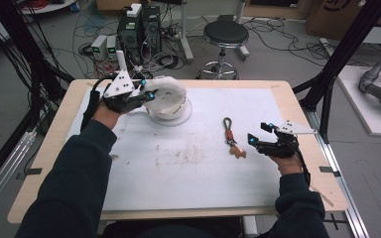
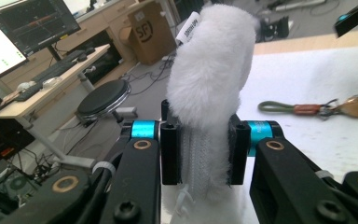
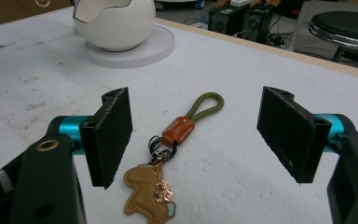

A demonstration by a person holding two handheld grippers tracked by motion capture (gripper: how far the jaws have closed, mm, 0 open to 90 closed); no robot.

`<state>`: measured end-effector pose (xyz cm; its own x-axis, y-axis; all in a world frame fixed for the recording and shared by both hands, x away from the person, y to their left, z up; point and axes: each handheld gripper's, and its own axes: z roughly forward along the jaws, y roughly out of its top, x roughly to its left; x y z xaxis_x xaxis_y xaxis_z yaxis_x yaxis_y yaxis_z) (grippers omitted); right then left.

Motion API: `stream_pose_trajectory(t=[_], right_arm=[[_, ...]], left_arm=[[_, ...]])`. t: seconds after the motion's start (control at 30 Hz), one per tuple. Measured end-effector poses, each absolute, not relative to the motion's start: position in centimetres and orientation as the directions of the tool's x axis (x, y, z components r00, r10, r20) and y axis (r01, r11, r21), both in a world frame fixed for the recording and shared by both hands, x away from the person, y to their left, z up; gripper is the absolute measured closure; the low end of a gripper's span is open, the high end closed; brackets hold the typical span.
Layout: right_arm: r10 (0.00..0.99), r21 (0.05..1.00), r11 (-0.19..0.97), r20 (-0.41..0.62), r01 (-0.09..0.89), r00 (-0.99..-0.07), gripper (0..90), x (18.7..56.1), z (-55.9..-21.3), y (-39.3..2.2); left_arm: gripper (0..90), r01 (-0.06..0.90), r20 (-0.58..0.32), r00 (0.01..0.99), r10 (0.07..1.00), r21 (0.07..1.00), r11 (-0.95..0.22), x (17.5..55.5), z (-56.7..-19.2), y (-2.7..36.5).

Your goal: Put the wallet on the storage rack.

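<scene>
Left gripper (image 1: 148,94) raised at far left, jaws clamped; forearm extended. Right gripper (image 1: 258,135) low at right, jaws spread wide, unloaded.

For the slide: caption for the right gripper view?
Open right gripper poised over a horse-charm keychain lying on the white table.

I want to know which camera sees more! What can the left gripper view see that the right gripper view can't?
The left gripper view alone: the left gripper shut on a fluffy white pouch, plus a monitor and a cardboard box beyond.

The right gripper view alone: the right gripper's open jaws either side of the keychain, and a white egg-shaped bowl on a round base.

Both: the keychain with its green loop, lying on the white table, and a black stool.
</scene>
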<state>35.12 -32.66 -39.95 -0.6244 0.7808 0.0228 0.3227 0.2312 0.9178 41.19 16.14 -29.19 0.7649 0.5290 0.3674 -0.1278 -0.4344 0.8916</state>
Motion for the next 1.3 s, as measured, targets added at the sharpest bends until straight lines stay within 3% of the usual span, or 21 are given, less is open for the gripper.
stream_pose_trajectory(t=[0.43,1.3], right_arm=[[0.77,0.908,0.266,0.001,0.323,-0.637,26.8,35.2,-40.2,-32.2],[0.771,0.906,0.26,0.014,0.334,-0.637,26.9,35.2,-40.6,-32.6]], left_arm=[[73.0,-0.167,0.444,0.741,0.504,0.848,-0.503,46.3,-29.0,13.6],[73.1,-0.13,0.535,0.749,0.39,0.697,-0.706,47.9,-33.6,12.6]])
